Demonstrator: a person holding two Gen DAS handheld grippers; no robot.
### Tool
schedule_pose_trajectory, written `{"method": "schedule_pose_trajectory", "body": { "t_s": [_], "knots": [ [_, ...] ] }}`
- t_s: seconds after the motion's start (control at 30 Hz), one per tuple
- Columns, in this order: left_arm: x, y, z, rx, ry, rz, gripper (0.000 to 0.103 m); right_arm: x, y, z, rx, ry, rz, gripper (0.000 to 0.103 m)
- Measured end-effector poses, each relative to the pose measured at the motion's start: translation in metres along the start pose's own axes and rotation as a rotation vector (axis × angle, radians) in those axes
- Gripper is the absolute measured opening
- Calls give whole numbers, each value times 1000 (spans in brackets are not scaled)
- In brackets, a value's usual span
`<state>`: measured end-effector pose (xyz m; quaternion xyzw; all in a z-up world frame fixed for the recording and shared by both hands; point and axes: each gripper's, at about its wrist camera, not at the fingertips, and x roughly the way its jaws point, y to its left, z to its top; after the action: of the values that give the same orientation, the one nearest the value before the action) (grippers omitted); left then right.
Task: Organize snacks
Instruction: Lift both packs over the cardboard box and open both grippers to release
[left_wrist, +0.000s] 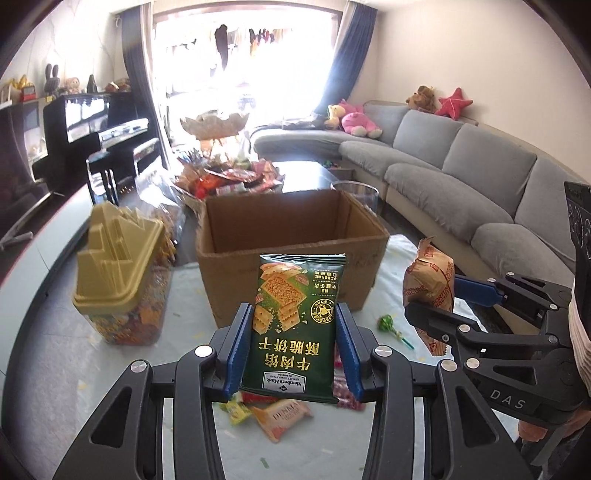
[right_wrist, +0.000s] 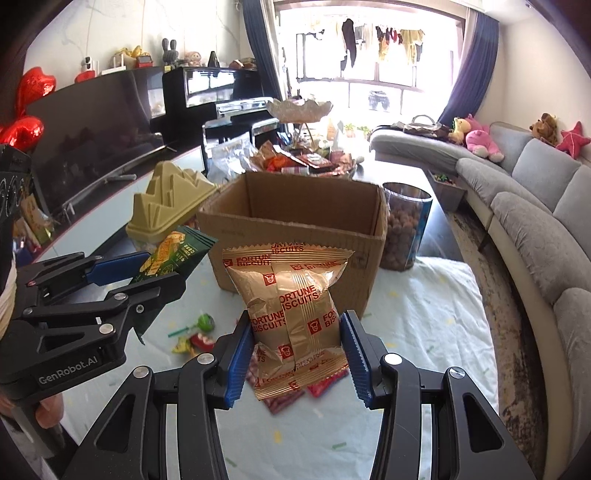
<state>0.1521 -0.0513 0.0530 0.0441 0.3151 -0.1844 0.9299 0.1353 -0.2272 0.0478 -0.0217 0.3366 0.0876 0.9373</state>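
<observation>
My left gripper is shut on a green cracker packet and holds it above the table, in front of an open cardboard box. My right gripper is shut on a gold Fortune Biscuits packet, also raised before the cardboard box. In the left wrist view the right gripper shows at the right with the gold packet. In the right wrist view the left gripper shows at the left with the green packet. The box looks empty inside.
Loose snacks and a green lollipop lie on the white cloth. A jar with a gold lid stands left of the box. A clear tub of round snacks stands right of it. A heaped snack tray is behind. A grey sofa is at the right.
</observation>
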Motion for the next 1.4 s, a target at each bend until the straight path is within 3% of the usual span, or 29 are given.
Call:
{"method": "schedule_pose_trajectory", "body": {
  "t_s": [0.27, 0.67, 1.4],
  "knots": [
    [0, 16, 32, 1, -30, 32, 44, 4, 3, 37, -2, -46, 13, 48],
    [26, 33, 65, -8, -2, 67, 44, 28, -3, 83, -13, -50, -12, 48],
    [112, 52, 92, -10, 101, 100, 44, 102, -17, 110, -41, 28, -60, 48]
  ]
}}
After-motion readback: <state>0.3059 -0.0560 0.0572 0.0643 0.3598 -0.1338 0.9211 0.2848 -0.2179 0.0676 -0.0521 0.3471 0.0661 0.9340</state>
